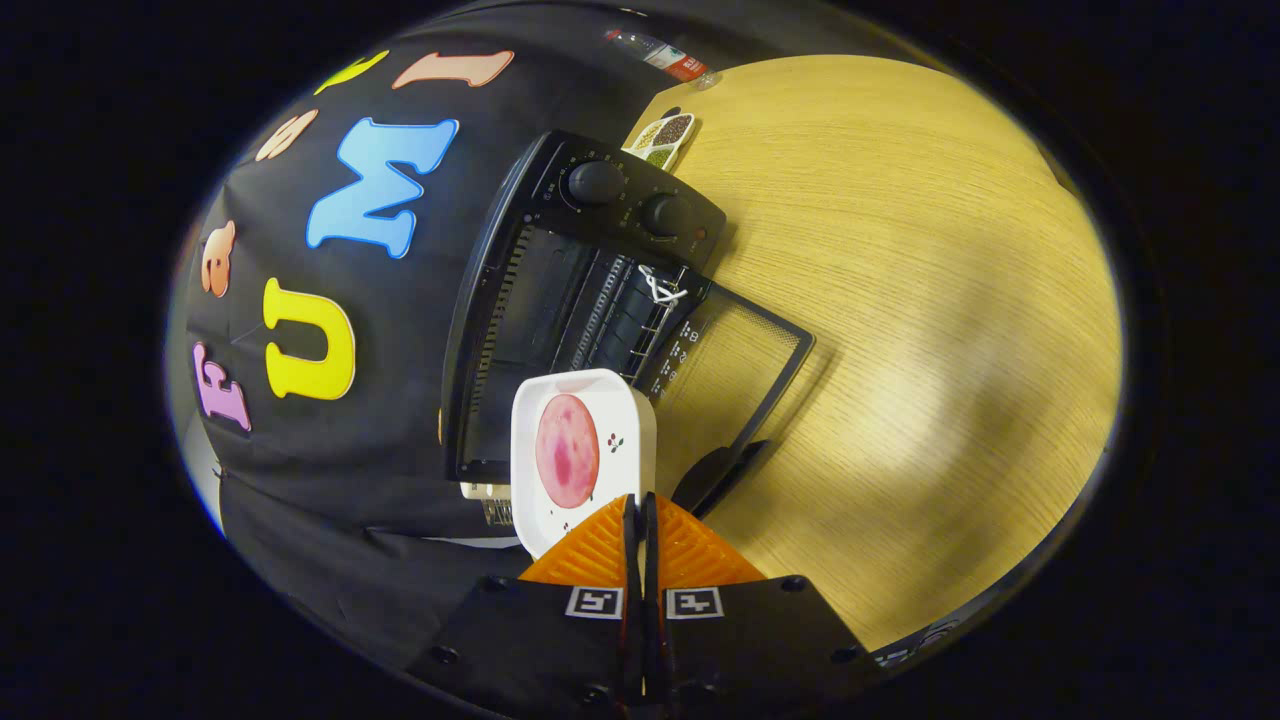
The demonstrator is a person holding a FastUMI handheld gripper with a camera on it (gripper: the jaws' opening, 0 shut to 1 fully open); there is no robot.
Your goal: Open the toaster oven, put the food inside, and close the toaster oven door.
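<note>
A wide wooden table (900,300) spreads beyond the fingers, lit by a bright patch. On it, against the booth's dark cloth wall, stands a black toaster oven (560,300) with two round knobs (596,183) on its control panel. The view is rolled, so the oven appears tipped on its side. Its glass door (745,370) is swung fully open and lies flat over the table, and the wire rack (625,315) shows inside the dark cavity. Just ahead of the fingers, in front of the oven's mouth, a white square plate (625,440) carries a round pink slice of food (567,450). The gripper (640,515) has its fingers pressed together on the plate's near edge, pinching it. Behind the oven sits a small divided dish (665,138), and farther off a plastic bottle (665,55) lies at the table's far edge.
</note>
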